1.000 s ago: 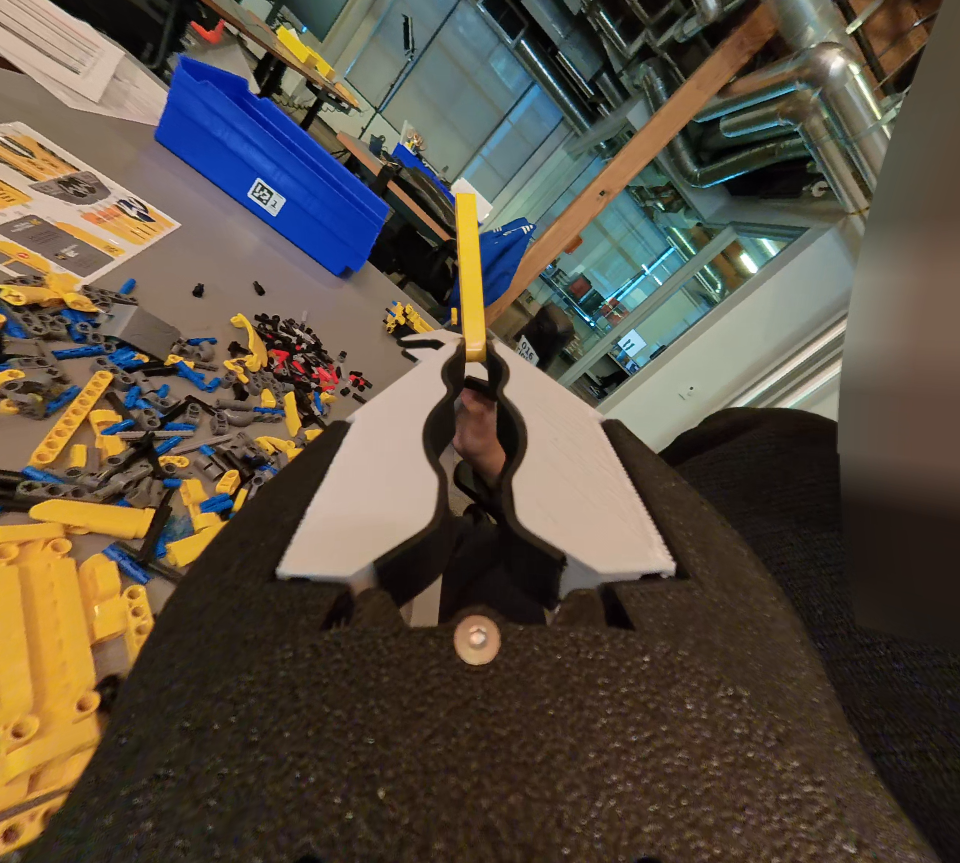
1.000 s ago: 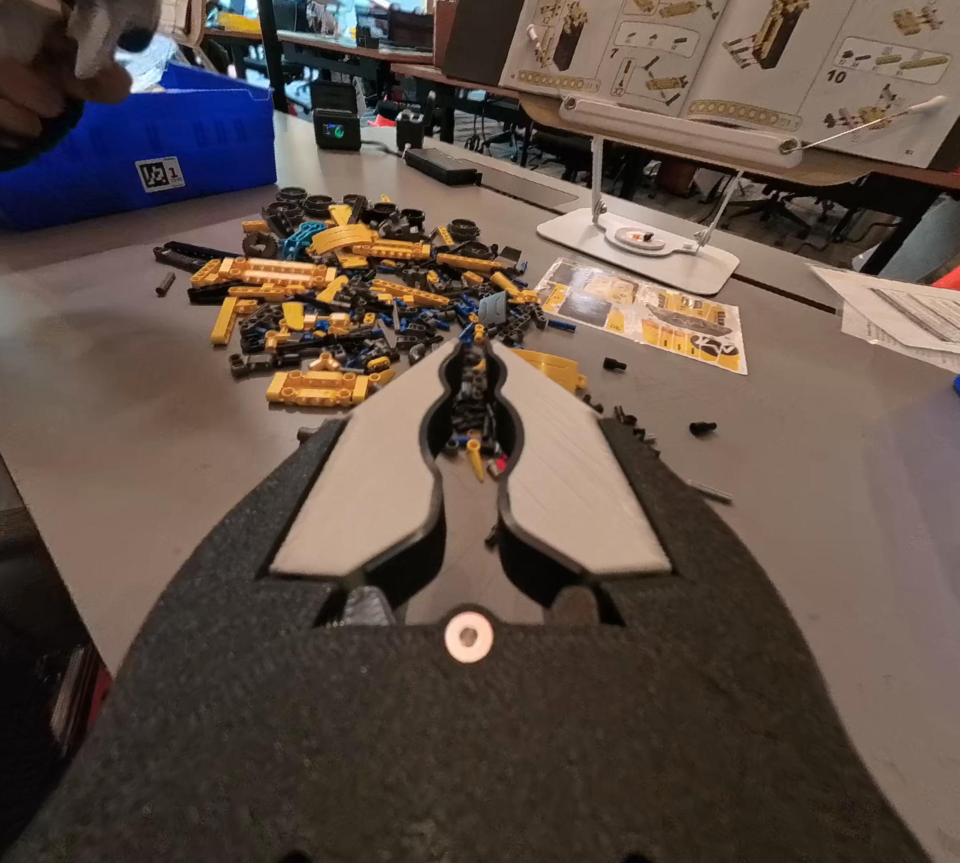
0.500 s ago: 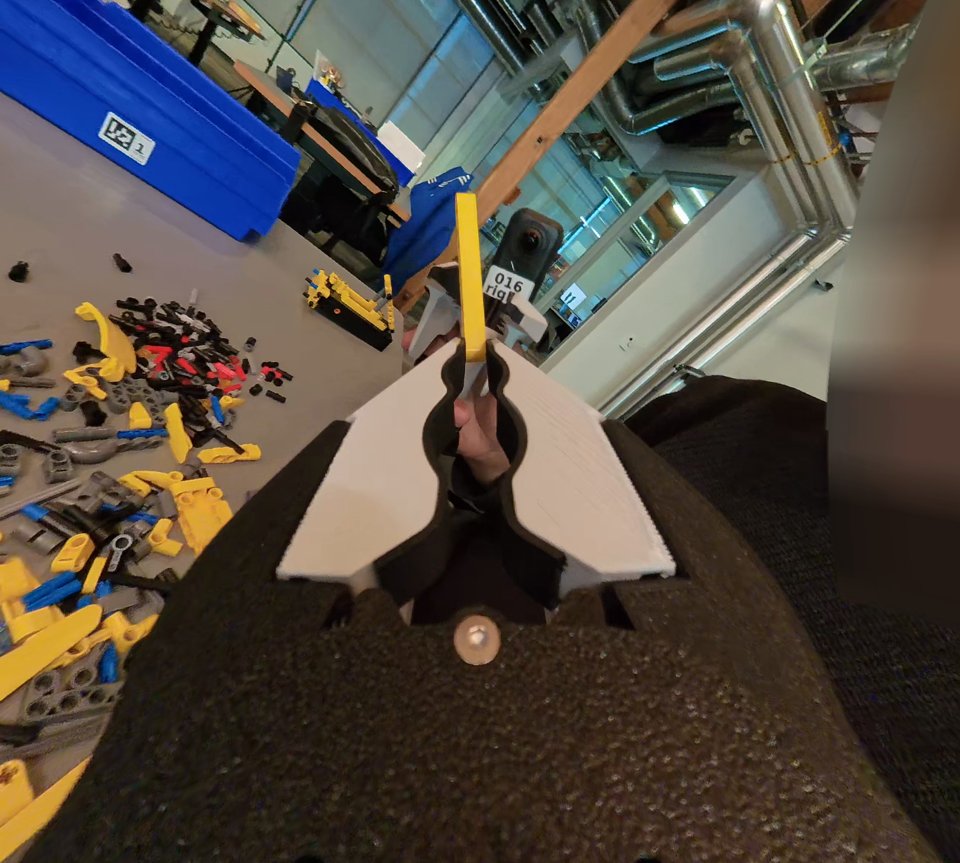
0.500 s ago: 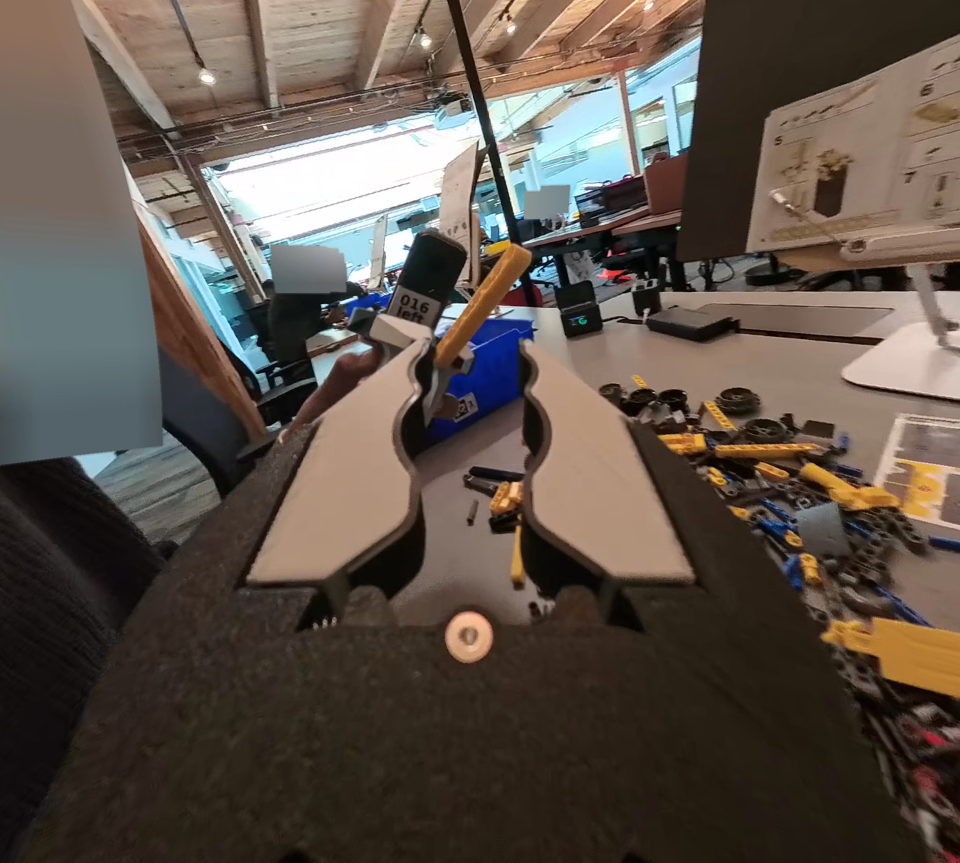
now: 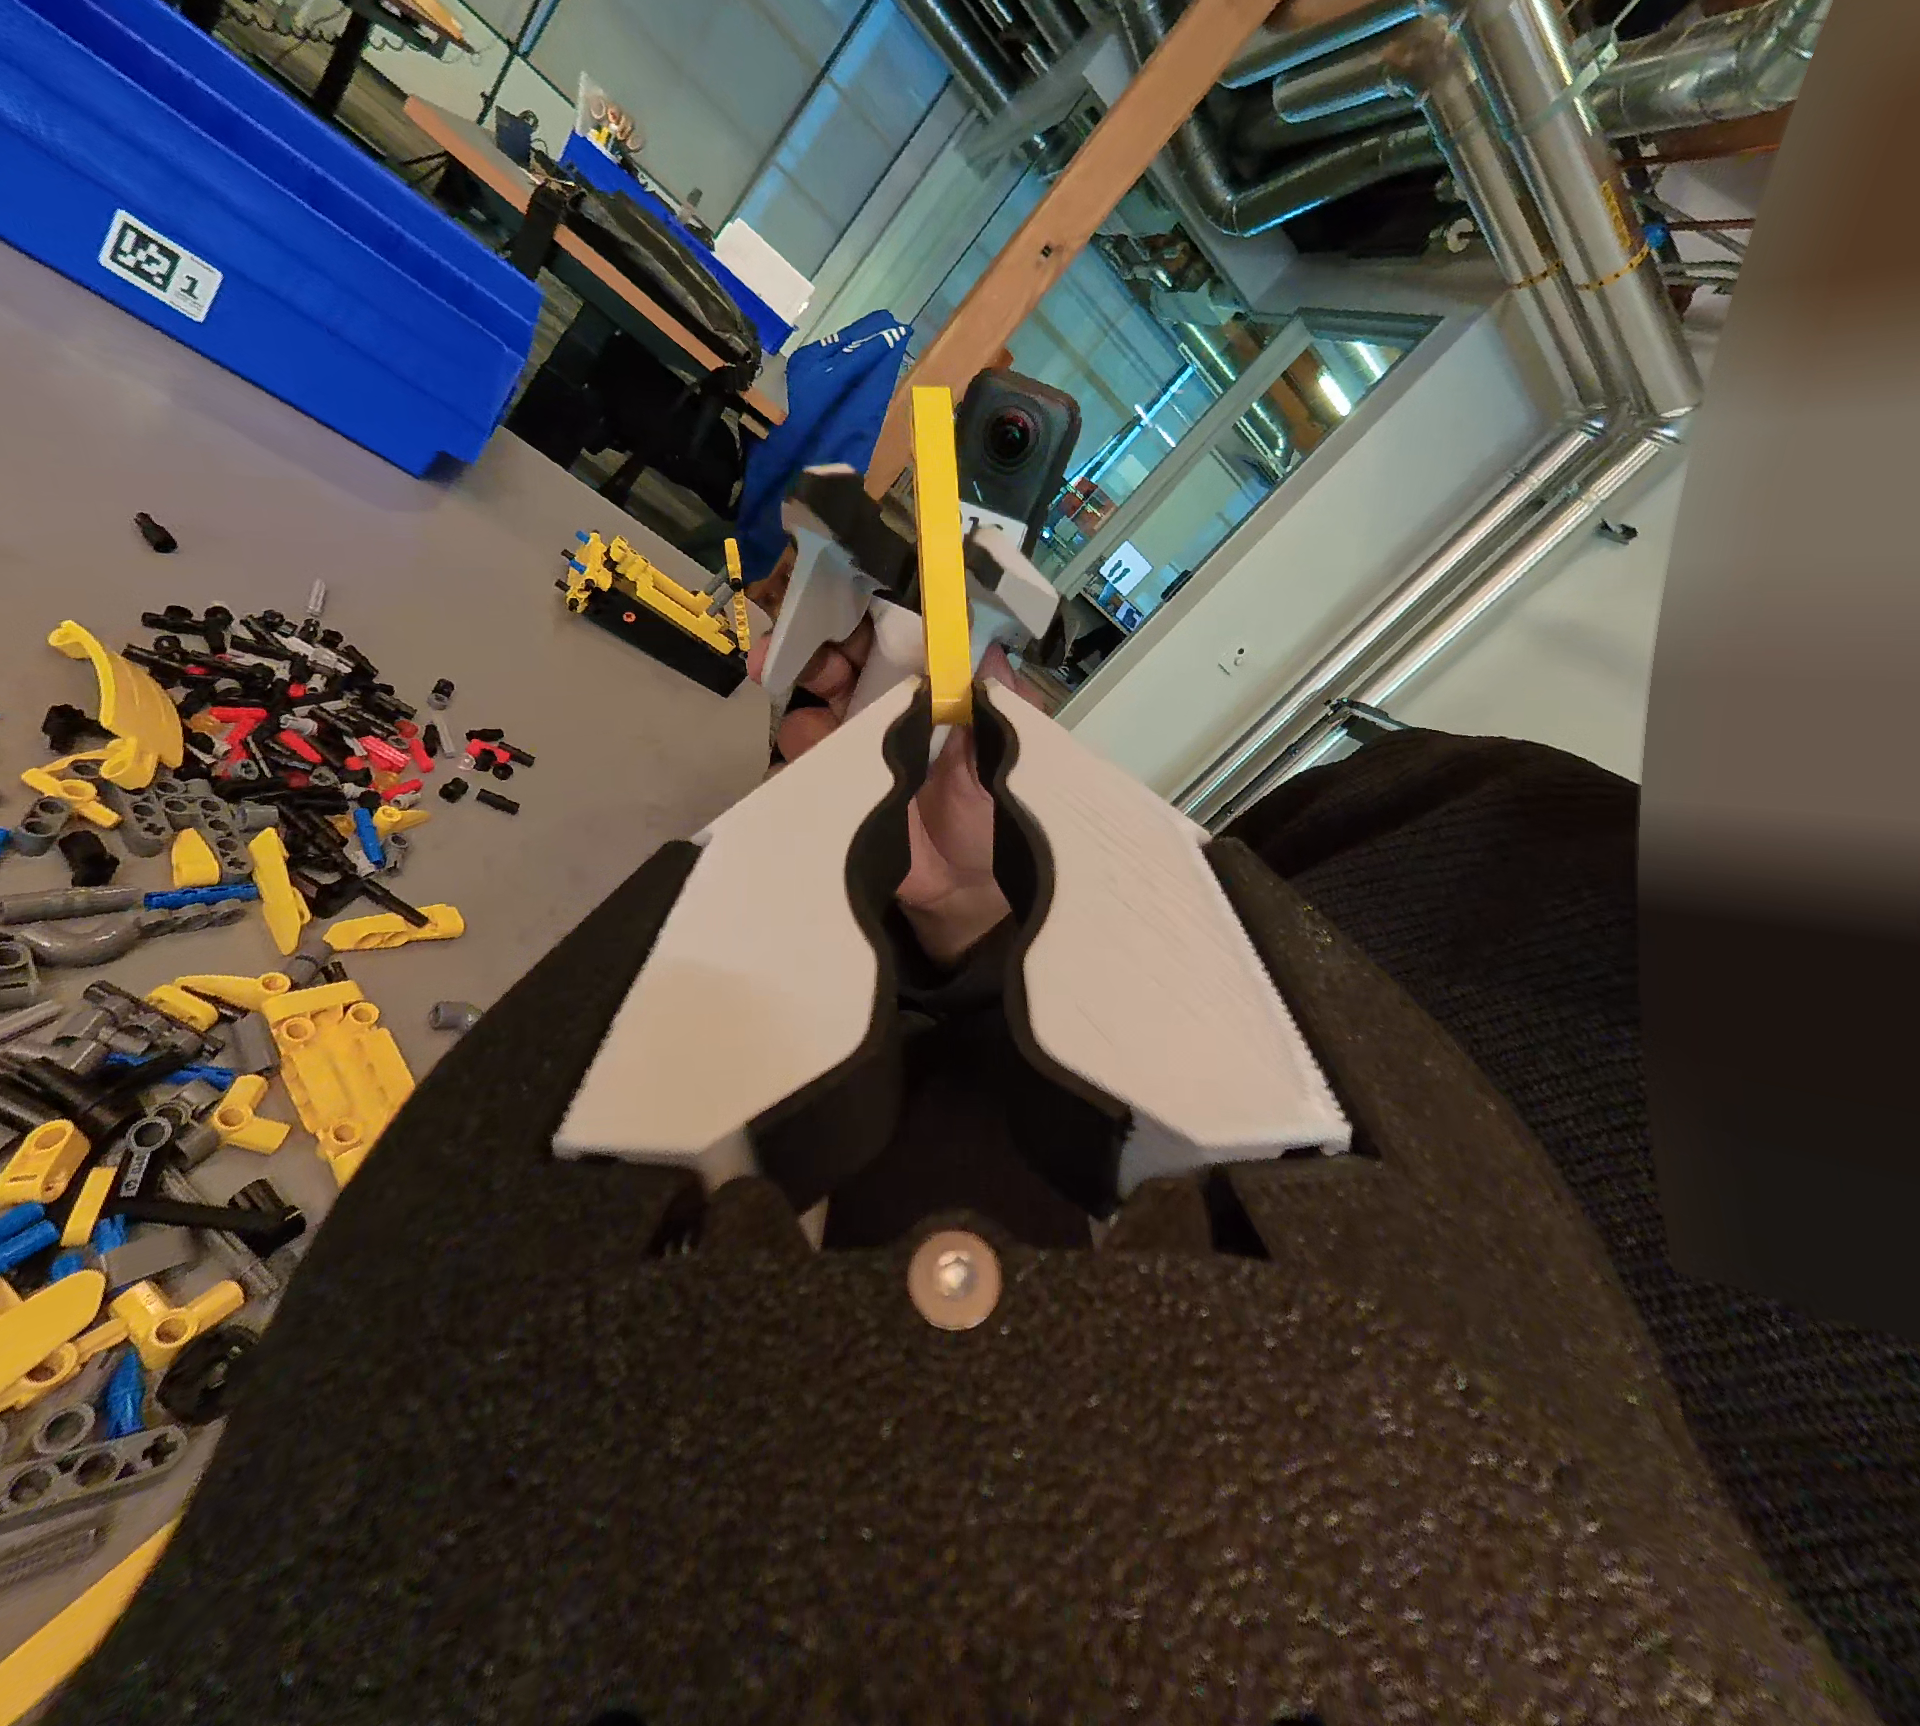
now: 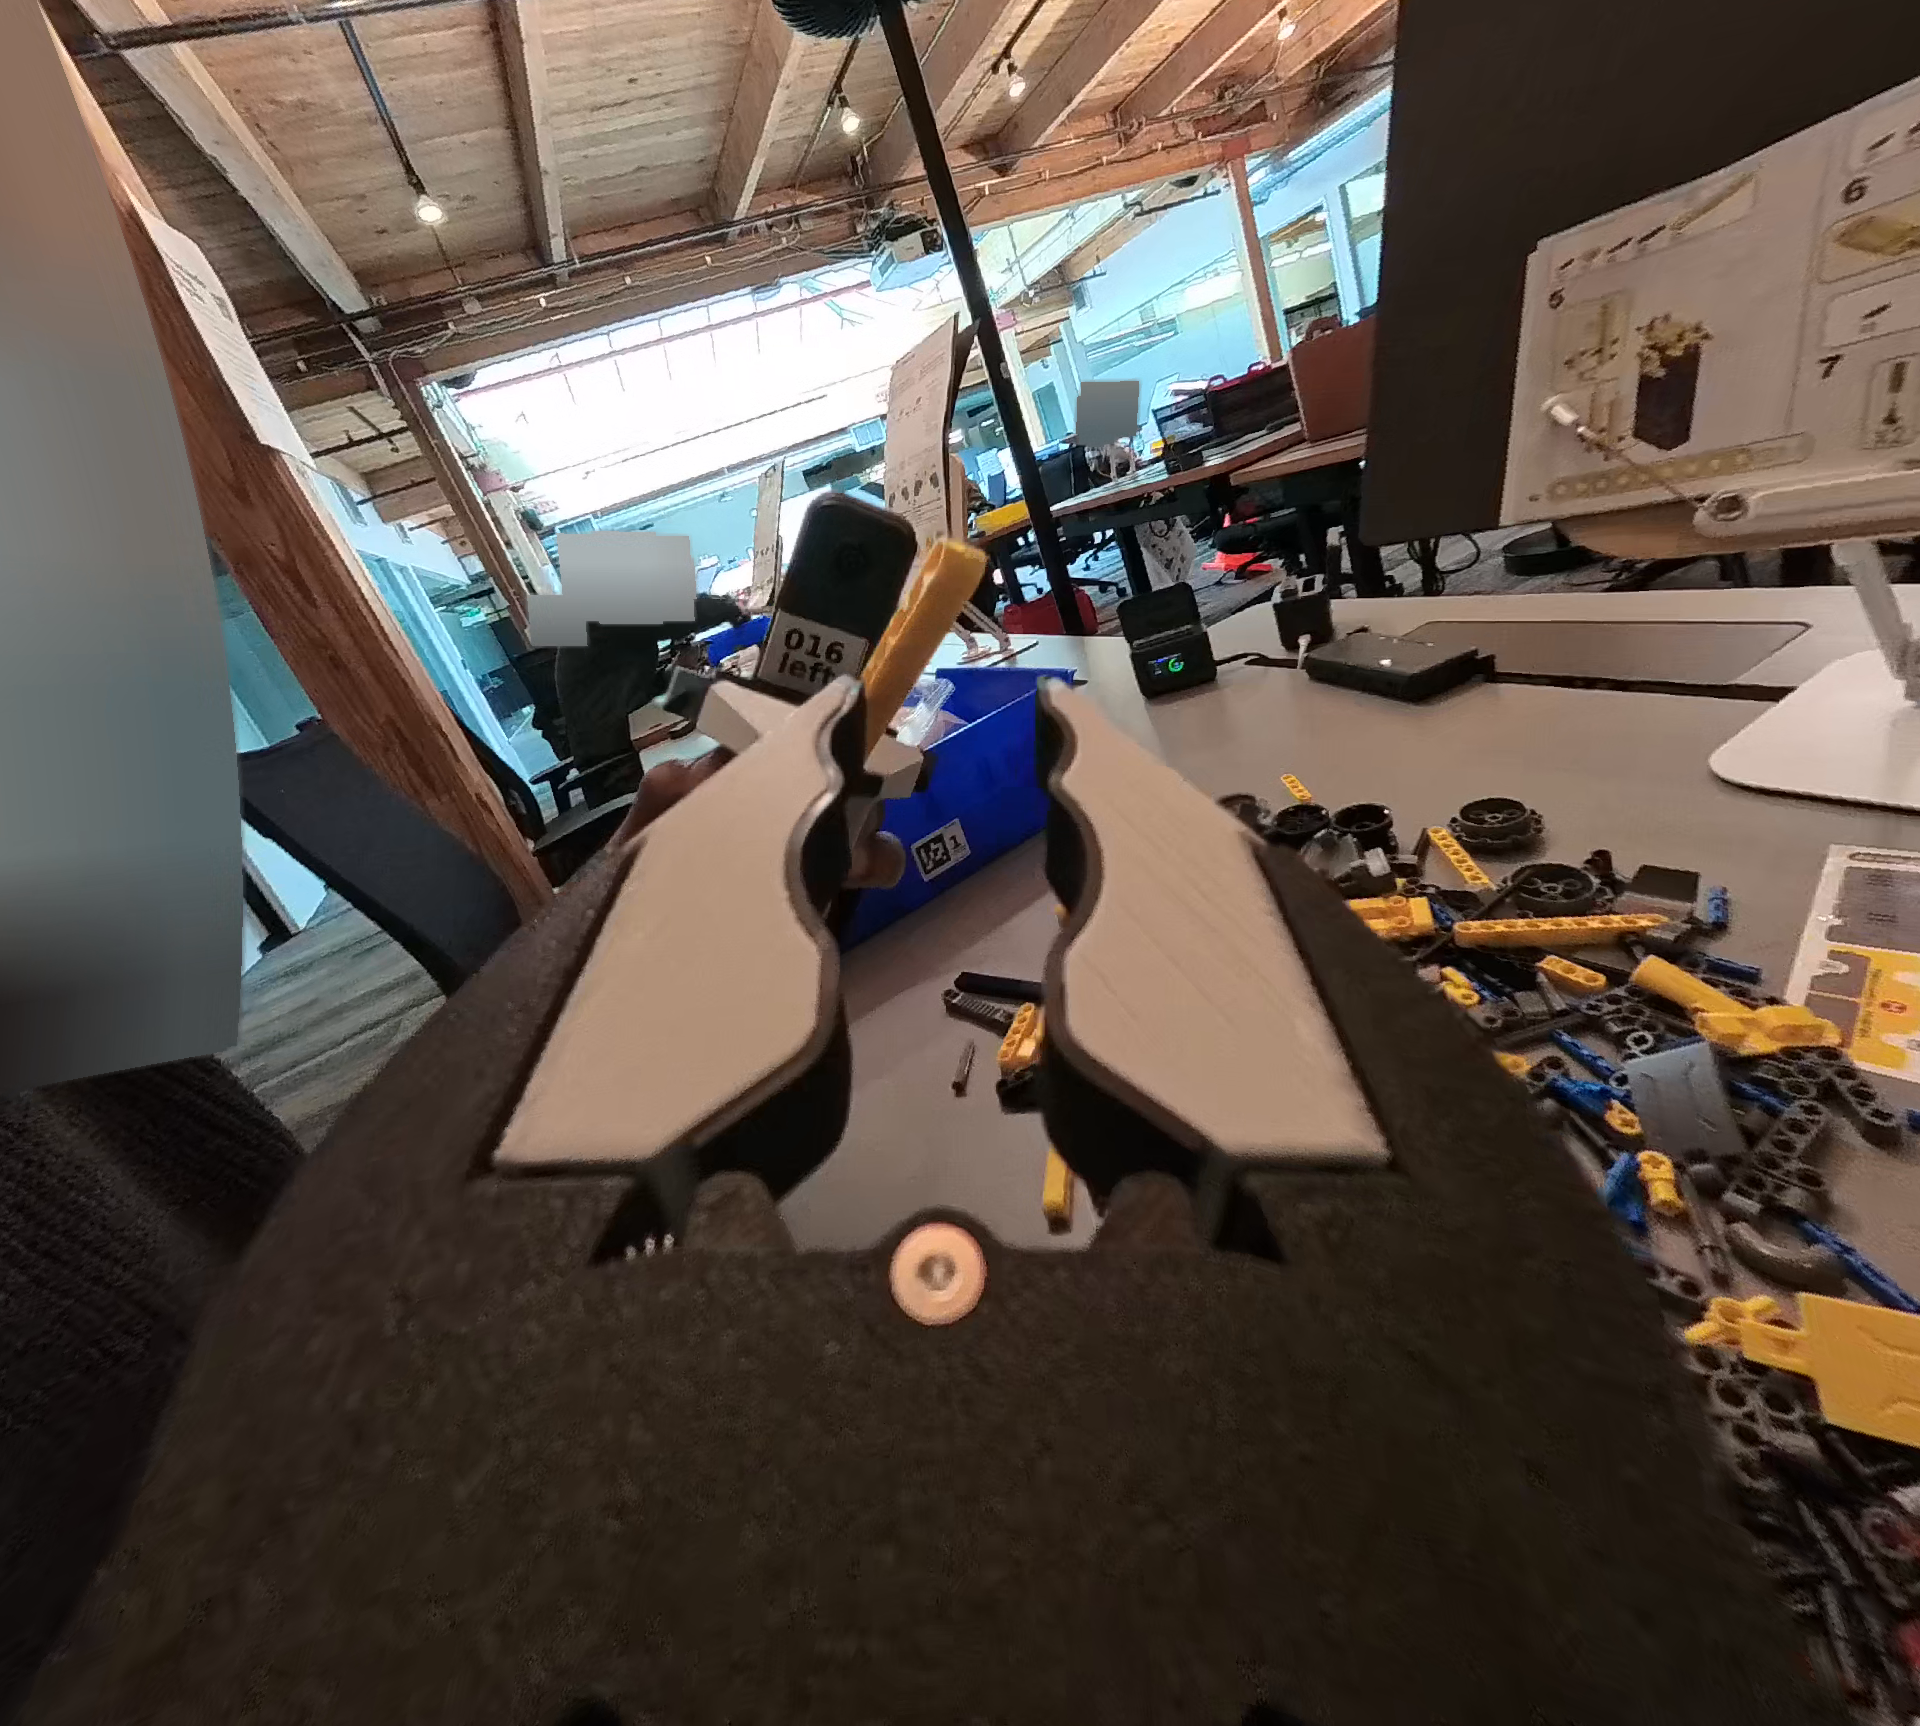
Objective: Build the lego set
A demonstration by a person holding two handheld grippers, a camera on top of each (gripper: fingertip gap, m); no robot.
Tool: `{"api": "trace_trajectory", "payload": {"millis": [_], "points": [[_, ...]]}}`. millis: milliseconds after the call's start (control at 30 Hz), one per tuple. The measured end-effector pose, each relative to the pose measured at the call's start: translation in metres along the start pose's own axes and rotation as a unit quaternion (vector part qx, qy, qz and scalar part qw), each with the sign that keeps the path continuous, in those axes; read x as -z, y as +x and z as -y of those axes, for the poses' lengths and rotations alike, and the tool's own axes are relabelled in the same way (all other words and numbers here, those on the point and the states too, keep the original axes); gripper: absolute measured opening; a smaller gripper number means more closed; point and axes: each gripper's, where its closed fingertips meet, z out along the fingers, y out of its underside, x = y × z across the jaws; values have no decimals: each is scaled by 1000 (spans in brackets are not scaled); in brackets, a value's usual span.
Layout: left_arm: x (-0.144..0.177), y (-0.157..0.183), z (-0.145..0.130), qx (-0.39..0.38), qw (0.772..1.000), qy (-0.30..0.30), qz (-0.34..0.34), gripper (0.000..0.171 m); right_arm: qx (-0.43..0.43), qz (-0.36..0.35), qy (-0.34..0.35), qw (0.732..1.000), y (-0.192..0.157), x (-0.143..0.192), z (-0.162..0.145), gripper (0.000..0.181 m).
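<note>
My left gripper point(image 5: 945, 702) is shut on the lower end of a long yellow beam point(image 5: 933, 554), which stands up from its fingertips above the grey table point(image 5: 582, 720). My right gripper point(image 6: 948, 697) is open and empty, raised above the table and facing the left one. In the right wrist view the yellow beam point(image 6: 923, 627) shows just behind my left finger, beside the left gripper's black camera point(image 6: 847, 564). In the left wrist view the right gripper's fingers point(image 5: 808, 627) and camera point(image 5: 1013, 450) sit right behind the beam, with a hand below.
A heap of yellow, black, grey and blue parts point(image 5: 208, 897) covers the table point(image 6: 1558, 1001). A small yellow and black assembly point(image 5: 655, 606) lies near the table's edge. A blue bin point(image 5: 260, 222) stands behind. An open instruction booklet point(image 6: 1714, 346) rests on a stand. My right fingertips sit around 4 cm from my left ones.
My right gripper rose from over the heap, opened and swung to face the left gripper. The left gripper turned and the two came closer. The beam stays held.
</note>
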Motion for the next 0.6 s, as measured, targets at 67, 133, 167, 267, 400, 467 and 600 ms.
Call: {"api": "trace_trajectory", "payload": {"millis": [67,133,167,267,400,467,600], "points": [[-1,1,-1,-1,1000,-2,-1,6,0,0,9,1000,0,2,6,32],[-2,2,-1,-1,1000,-4,-2,6,0,-2,12,1000,1,3,8,32],[-3,2,-2,-1,1000,-5,-3,6,0,-4,12,1000,1,3,9,32],[-3,1,-2,-2,1000,-5,-1,6,-4,-4,12,1000,2,4,8,32],[-3,1,-2,-1,1000,-5,0,6,-6,-6,15,1000,4,5,10,32],[-2,0,-2,-2,1000,-5,1,6,-7,-7,17,1000,5,5,11,32],[3,-4,0,-5,1000,-4,15,7,3,-30,22,999,15,12,15,32]]}}
